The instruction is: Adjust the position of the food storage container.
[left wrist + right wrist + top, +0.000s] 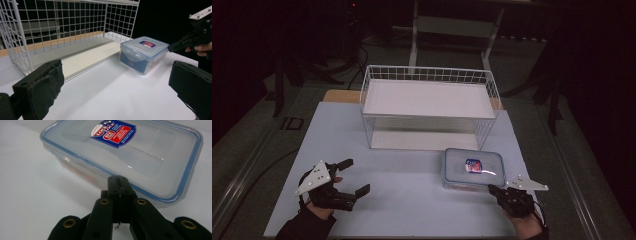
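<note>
Two grippers: left (354, 177) gapes wide, idle; right (119, 181) pinched together at the box (472, 169), lid on, basket (430, 75) empty.

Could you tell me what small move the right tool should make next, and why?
Probably open the right tool. Its jaws are pressed shut, the tips right at the near edge of the lidded plastic container, so it cannot grip anything as it stands. The left tool waits open and apart, and the wire basket behind looks empty.
</note>
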A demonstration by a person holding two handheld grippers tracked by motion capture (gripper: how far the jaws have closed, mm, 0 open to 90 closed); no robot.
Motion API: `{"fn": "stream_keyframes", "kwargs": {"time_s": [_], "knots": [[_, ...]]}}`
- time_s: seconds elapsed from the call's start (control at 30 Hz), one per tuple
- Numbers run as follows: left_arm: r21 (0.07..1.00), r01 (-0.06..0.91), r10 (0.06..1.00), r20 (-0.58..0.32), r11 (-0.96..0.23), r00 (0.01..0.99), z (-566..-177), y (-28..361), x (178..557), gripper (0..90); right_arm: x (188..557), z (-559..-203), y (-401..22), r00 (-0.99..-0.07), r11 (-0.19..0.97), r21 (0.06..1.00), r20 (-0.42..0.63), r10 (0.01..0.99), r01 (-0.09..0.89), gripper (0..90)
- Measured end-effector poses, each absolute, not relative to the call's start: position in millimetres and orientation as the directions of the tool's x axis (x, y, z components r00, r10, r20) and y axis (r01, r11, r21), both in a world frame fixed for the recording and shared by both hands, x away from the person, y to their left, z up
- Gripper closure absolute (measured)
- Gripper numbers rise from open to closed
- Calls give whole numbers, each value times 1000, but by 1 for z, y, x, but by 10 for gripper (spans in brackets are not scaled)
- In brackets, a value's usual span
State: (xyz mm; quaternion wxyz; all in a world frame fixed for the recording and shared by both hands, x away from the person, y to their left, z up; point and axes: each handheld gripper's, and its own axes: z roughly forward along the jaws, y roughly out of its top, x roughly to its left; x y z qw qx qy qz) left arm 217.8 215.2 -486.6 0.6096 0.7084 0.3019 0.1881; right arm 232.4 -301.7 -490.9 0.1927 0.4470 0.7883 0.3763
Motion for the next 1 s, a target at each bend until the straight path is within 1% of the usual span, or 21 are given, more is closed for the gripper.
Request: {"fn": "stream_keyframes", "kwargs": {"time_s": [0.13,0.2,0.33,0.43,0.53,0.73,0.77,1.0], "knots": [[977,198,656,-103,-72,747,-487,215,218,0,238,-491,-305,-518,317,766,25,855,560,900],[978,198,657,-105,-70,747,-487,215,218,0,241,-491,-307,-506,301,767,35,862,567,900],[978,198,656,-103,-72,748,-487,215,218,0,242,-487,-309,-513,292,774,48,857,562,900],[978,198,655,-104,-71,748,-487,215,218,0,247,-476,-318,-494,278,797,28,869,536,900],[978,197,649,-106,-68,753,-487,215,218,0,258,-473,-330,-469,269,799,19,883,538,900],[978,196,648,-105,-70,755,-487,214,218,0,277,-476,-345,-438,283,791,-21,899,543,900],[978,198,650,-104,-73,753,-487,214,218,0,287,-478,-352,-421,284,790,-36,907,544,900],[977,199,646,-104,-76,756,-488,213,218,0,307,-491,-360,-403,273,768,-21,915,580,900]]}}
